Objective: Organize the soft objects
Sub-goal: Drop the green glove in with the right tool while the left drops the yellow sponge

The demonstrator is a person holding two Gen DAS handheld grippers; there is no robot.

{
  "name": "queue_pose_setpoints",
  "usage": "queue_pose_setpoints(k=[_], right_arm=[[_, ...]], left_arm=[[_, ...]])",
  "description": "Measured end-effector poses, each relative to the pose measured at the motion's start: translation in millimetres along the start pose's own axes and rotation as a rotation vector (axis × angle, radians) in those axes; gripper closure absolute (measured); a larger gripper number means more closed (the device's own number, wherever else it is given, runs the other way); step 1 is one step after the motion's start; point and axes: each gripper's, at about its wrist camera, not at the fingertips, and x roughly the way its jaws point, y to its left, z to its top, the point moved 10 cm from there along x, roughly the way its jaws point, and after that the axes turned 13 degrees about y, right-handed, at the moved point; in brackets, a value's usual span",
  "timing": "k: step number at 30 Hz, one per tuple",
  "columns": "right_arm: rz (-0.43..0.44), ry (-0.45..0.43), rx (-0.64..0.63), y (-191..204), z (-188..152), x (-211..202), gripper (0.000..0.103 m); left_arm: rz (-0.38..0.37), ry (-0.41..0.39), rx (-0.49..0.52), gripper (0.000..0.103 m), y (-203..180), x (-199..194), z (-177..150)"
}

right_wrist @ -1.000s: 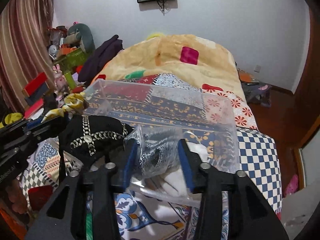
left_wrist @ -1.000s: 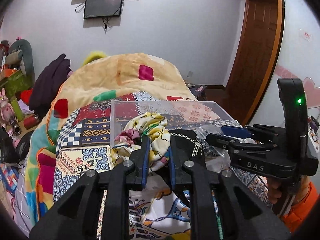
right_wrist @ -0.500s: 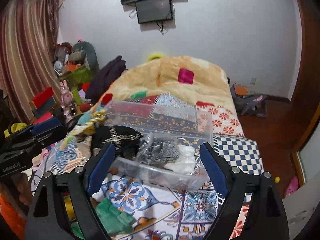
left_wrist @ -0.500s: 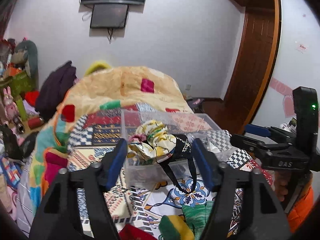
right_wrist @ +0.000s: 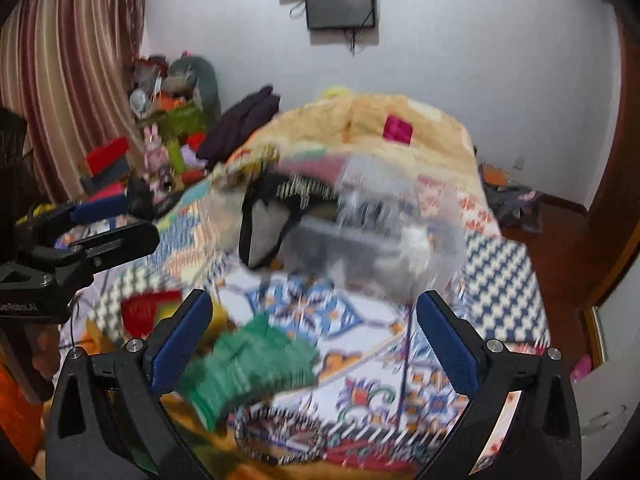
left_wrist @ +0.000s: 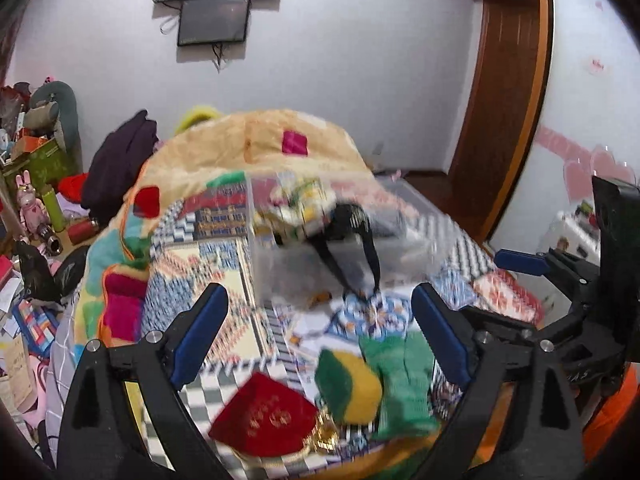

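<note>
While both frames are motion-blurred, the clear plastic bin (left_wrist: 344, 240) sits mid-bed at 12 o'clock from the left gripper (left_wrist: 320, 336), its near wall facing the camera, with bare quilt between it and the fingertips. A floral cloth (left_wrist: 296, 208) and a black strappy garment (left_wrist: 348, 220) lie in the bin; the garment's straps hang over the near wall. In the right wrist view the bin (right_wrist: 400, 220) holds grey and white soft pieces, too blurred to name.

Loose on the patchwork quilt (left_wrist: 224, 264) near the front edge: red pouch (left_wrist: 264, 416) at 6 o'clock, green-and-yellow sponge (left_wrist: 348, 384) just beside it, green socks (left_wrist: 400, 376) touching the sponge. Green socks (right_wrist: 248, 364) show at 7 o'clock in the right view.

Room: white wall, wall-mounted monitor (left_wrist: 214, 20), wooden door frame (left_wrist: 508, 100) at 2 o'clock, clutter and a dark garment at 9 o'clock, striped curtain (right_wrist: 68, 80).

Left gripper jaws spread wide, holding nothing. Right gripper (right_wrist: 316, 344) jaws likewise spread wide, nothing between the blue pads, touching nothing.
</note>
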Motion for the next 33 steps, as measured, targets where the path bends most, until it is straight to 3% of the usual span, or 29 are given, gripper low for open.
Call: queue_pose_setpoints(k=[7, 10, 14, 16, 20, 23, 33], right_arm=[[0.123, 0.134, 0.010, 10, -30, 38, 0.005], [0.149, 0.185, -0.008, 13, -38, 51, 0.023], [0.172, 0.232, -0.028, 19, -47, 61, 0.048], [0.174, 0.243, -0.036, 21, -50, 63, 0.054], [0.187, 0.225, -0.029, 20, -49, 58, 0.070], [0.179, 0.204, -0.021, 17, -46, 54, 0.082], [0.176, 0.085, 0.016, 9, -21, 24, 0.088]], left_arm=[[-0.022, 0.093, -0.002, 0.009, -7, 27, -31], [-0.029, 0.132, -0.018, 0.012, -6, 41, -41], [-0.059, 0.178, -0.026, 0.029, -7, 56, -49], [-0.071, 0.183, -0.027, 0.036, -9, 59, -51], [-0.102, 0.201, -0.021, 0.063, -12, 63, -55], [-0.108, 0.196, -0.018, 0.071, -15, 62, -55], [-0.108, 0.095, -0.014, 0.073, -15, 27, -32]])
